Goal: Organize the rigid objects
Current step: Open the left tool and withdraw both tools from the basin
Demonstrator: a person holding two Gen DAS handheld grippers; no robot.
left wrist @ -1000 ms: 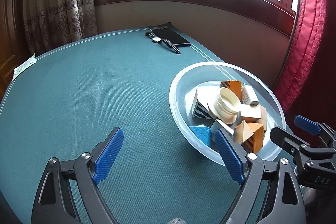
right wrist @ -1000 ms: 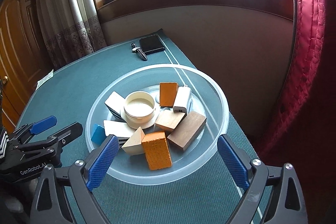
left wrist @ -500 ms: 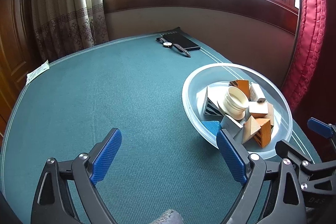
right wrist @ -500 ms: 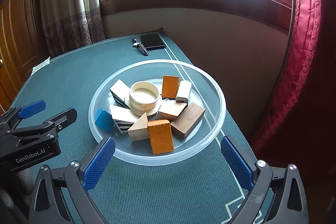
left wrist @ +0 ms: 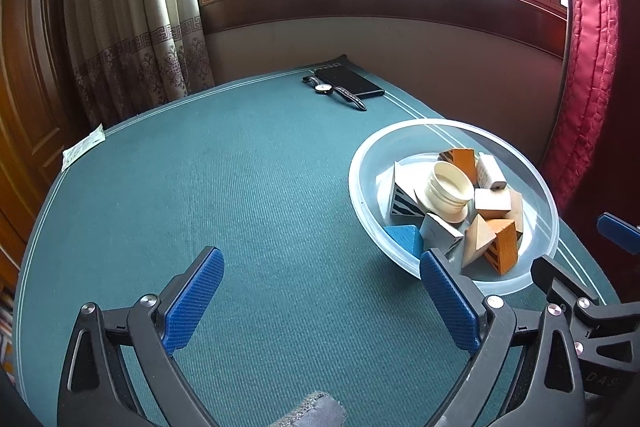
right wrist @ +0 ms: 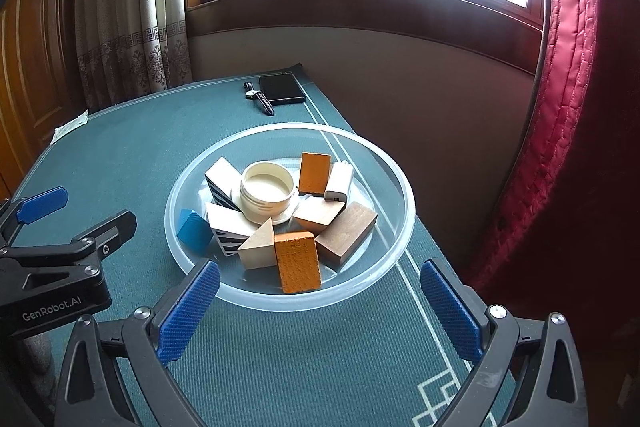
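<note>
Both tools pulled back and up from bowl [right wrist: 394, 255] vs. 1 s ago. Left tool [left wrist: 320, 301] and right tool [right wrist: 320, 307] wide apart, nothing held. Blocks [right wrist: 298, 261] all in bowl on bench [left wrist: 200, 187]; looks sorted, or maybe not yet unpacked.

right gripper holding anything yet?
No. The right gripper is open with nothing between its pads, short of the bowl where the blocks lie, the orange block nearest.
</note>
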